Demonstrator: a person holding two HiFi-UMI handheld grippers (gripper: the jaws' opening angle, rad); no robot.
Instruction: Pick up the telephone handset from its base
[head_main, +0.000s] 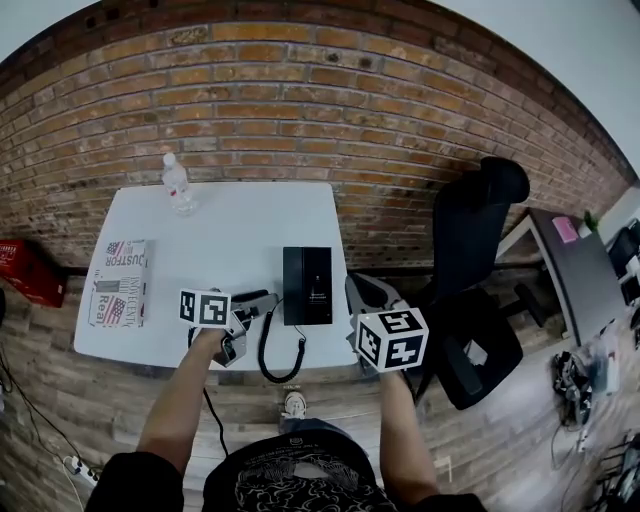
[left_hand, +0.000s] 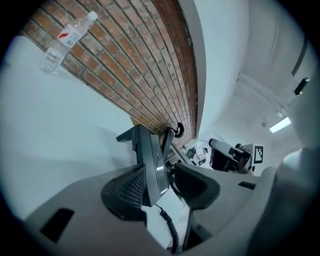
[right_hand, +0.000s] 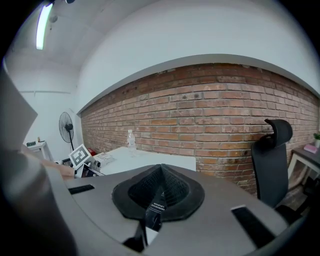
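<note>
Apparently lifted already: the black corded telephone handset (head_main: 252, 298) lies left of its black rectangular base (head_main: 307, 285), beside the wide-open left gripper (left_hand: 162, 185); the right gripper (right_hand: 159, 192) is closed and empty.

I see the head view lit brightly and evenly from above. The white table (head_main: 250, 215) sits close to clipping, and shadows are soft and faint. Wide-angle distortion bows the courses of the brick wall (head_main: 300, 110) into arcs in all three views. Both gripper views carry black vignetting at the corners. In the right gripper view a strip light (right_hand: 44, 25) flares at upper left. In the left gripper view a ceiling lamp (left_hand: 280, 124) glares at right, and the picture has a cool cast. My left gripper (left_hand: 162, 187) and right gripper (right_hand: 159, 192), close to the lens, read slightly soft.
</note>
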